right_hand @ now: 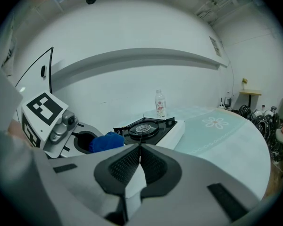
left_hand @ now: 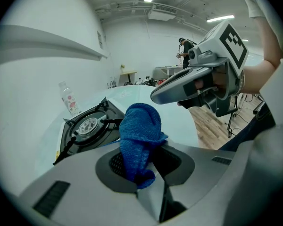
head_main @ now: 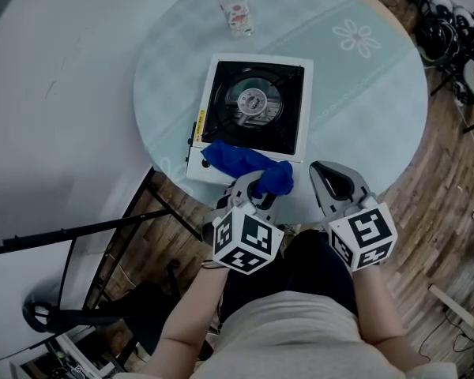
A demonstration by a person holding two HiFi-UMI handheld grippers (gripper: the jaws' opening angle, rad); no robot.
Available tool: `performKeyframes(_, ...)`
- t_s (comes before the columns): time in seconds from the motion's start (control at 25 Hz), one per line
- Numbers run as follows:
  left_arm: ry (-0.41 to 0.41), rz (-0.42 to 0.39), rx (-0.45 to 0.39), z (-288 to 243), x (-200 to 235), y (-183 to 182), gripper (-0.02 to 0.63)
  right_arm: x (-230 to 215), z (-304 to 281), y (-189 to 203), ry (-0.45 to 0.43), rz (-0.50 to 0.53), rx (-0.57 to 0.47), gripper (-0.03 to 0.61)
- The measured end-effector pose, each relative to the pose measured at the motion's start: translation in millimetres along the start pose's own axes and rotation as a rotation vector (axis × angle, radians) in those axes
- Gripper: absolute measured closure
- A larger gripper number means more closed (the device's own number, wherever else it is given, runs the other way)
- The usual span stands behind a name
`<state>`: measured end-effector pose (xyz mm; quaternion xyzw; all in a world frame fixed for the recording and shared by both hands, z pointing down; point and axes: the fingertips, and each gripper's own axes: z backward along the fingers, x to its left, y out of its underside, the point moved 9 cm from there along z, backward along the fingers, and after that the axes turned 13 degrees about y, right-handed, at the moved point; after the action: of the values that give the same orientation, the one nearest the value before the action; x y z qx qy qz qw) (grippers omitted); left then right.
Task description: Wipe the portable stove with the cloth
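Forearms reach up from the bottom of my head view, each ending in a white cube with black square markers: one on the left (head_main: 247, 239), one on the right (head_main: 365, 234). Just past them I read the left gripper (head_main: 251, 186) as clamped on a crumpled bright blue terry cloth (head_main: 245, 164). In its own view the jaws are pinched tight on the cloth's lower end (left_hand: 139, 131), and the rest bunches up above them. The right gripper (head_main: 336, 184) sits just beside it, to the right. Its jaws are pressed together with nothing between them (right_hand: 140, 157), and it is held over the near edge of the round pale-green glass table (head_main: 363, 93).

From above, the cloth overlaps the near front strip of the white single-burner portable stove with a black top (head_main: 300, 133). I cannot tell whether it touches the stove. The right gripper view shows the blue bundle (right_hand: 106, 141) just in front of the stove's near left corner (right_hand: 148, 126).

Beyond the stove, a small clear plastic bottle with a red-patterned label (head_main: 235, 6) stands upright near the table's far edge. A white flower print (head_main: 357, 36) marks the tabletop to the right, well apart from the stove. Brown wooden plank floor (head_main: 442, 204) shows past the table's right side.
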<state>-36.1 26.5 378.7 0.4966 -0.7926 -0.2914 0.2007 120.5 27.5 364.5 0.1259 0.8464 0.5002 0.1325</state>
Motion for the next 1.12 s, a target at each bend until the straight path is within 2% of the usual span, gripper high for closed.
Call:
performKeyframes(0.52,0.034,-0.029,-0.004,-10.3,-18.0,-10.8,0.506,-3.2,9.2,6.3,0.001,-0.011,0.007,0.555)
performKeyframes(1.12,0.103,-0.095,0.012,-26.3,-35.2,-27.8,0.506,-20.6,27.2,16.6,0.055,-0.054,0.001,0.555)
